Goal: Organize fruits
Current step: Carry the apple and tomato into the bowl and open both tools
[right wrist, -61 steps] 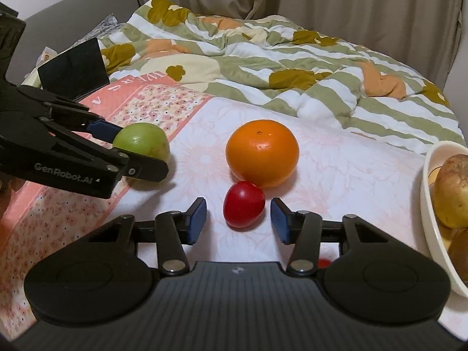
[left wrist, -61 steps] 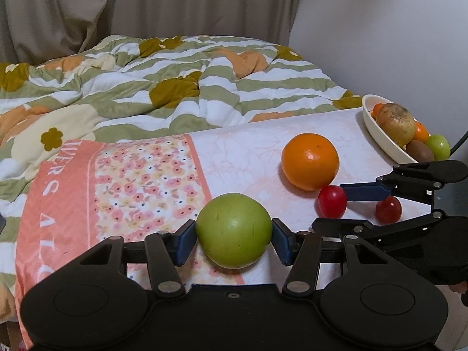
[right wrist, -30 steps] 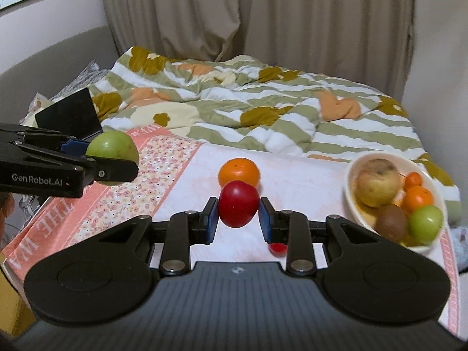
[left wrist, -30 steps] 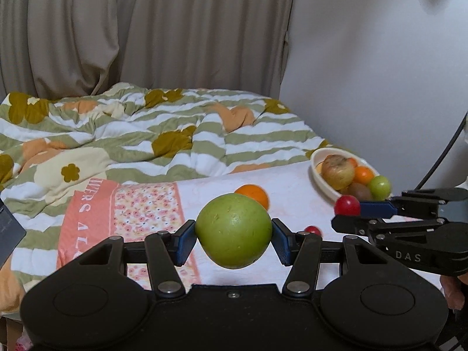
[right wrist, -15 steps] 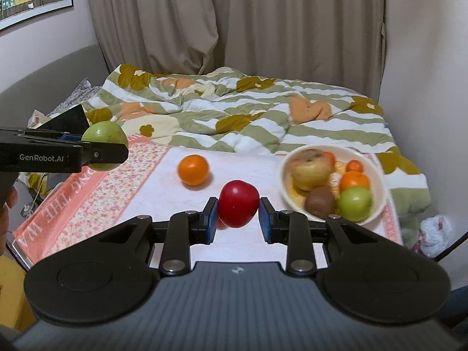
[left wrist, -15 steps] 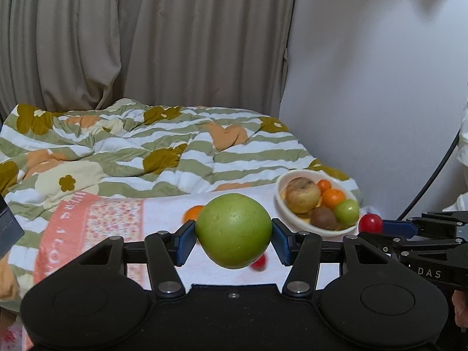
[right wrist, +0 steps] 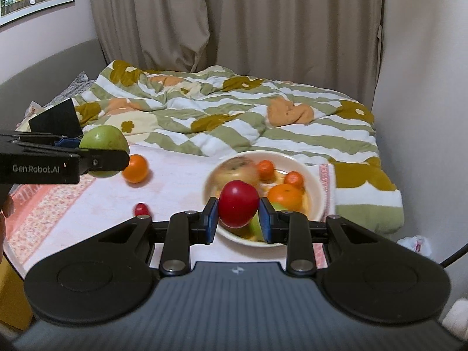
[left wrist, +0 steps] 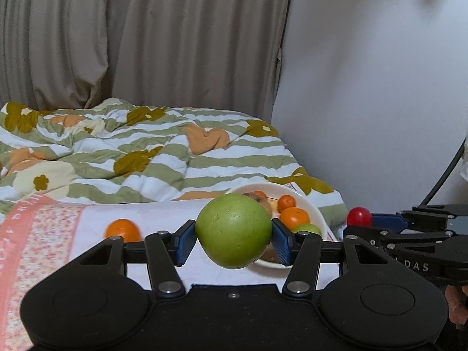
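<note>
My left gripper (left wrist: 233, 238) is shut on a green apple (left wrist: 233, 230), held in the air in front of the white fruit bowl (left wrist: 318, 219). From the right wrist view that apple (right wrist: 102, 140) hangs at the left, above the bed. A red tomato (right wrist: 239, 203) sits clamped in my right gripper (right wrist: 238, 219), which is shut on it just over the near side of the bowl (right wrist: 317, 188). In the left wrist view the same tomato (left wrist: 359, 217) shows at the right. An orange (right wrist: 135, 168) and a small red tomato (right wrist: 141, 209) lie on the cloth left of the bowl.
The bowl holds a brownish apple (right wrist: 235, 169), several small oranges (right wrist: 284, 194) and a green fruit (left wrist: 307, 228). A striped floral duvet (right wrist: 234, 117) covers the bed behind. A wall (right wrist: 424, 87) stands close on the right and a dark tablet (right wrist: 55, 121) at the left.
Both grippers have carried their fruit rightwards toward the bowl. The bowl now lies directly ahead of each gripper; the orange and small tomato have slid left in view.
</note>
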Demonstrator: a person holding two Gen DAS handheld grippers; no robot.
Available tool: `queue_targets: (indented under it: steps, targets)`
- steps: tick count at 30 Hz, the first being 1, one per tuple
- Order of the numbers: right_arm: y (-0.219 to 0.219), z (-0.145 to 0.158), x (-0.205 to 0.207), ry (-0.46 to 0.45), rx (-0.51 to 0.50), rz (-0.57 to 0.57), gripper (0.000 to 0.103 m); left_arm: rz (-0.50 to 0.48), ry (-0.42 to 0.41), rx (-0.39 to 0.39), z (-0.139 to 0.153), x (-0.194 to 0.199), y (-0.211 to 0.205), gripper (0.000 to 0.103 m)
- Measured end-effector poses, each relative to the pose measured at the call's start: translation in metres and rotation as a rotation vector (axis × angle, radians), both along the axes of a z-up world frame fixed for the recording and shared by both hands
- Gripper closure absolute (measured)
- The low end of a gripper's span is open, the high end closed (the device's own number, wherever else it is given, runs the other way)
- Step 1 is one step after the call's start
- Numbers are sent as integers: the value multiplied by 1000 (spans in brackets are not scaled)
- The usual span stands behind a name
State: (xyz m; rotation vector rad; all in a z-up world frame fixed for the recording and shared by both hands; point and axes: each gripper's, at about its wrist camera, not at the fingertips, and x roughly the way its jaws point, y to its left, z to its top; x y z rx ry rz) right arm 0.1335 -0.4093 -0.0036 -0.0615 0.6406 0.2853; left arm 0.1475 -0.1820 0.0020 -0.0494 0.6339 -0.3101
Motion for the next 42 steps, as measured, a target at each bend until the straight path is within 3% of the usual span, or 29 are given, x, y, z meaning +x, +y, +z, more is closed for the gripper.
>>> queue_targets:
  steps: [11,24,25,28,30,42]
  targets:
    - [-44,-34,52,65,26,-75,58,-23,75,25,-46,56,-44,44]
    - [-54,-63,85,125,41,-125,58,-41,136,62,-88,94,-56,44]
    - [-54,-64,86,128,41,-128,58,-45,139,64,-89,96,-56,42]
    - [-55,-65,90,135,39,-134,58,-45,107,59,-86,93,-56,3]
    - [-55,-65,92,139,40,-136,58,-45,76,73,-80,89,-56,3]
    - [-54,-83,111,205,45,-125,58,-1,89,82,-62,72,-33,3]
